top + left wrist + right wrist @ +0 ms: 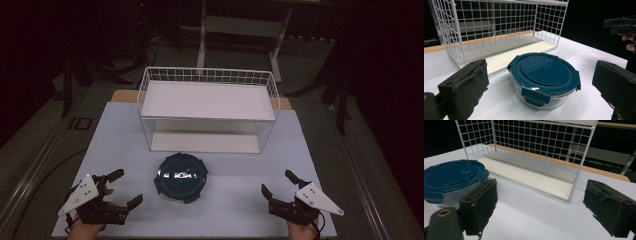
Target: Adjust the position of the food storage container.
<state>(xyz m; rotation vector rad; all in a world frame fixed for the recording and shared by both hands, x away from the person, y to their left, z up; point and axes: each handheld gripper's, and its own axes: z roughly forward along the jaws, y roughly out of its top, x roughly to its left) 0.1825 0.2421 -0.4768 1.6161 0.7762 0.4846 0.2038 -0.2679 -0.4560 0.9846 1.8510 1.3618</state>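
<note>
Two grippers rest low on the white table (310, 150), one on each side of a round glass container (181, 177) with a dark blue clip lid (543, 71). The container sits just in front of the white wire rack (207, 107), apart from it. To the container's left, the left gripper (122, 189) has its jaws spread wide, holding nothing. To the container's right, farther off, the right gripper (276, 183) is likewise spread and empty. The lid is on, its clips down.
</note>
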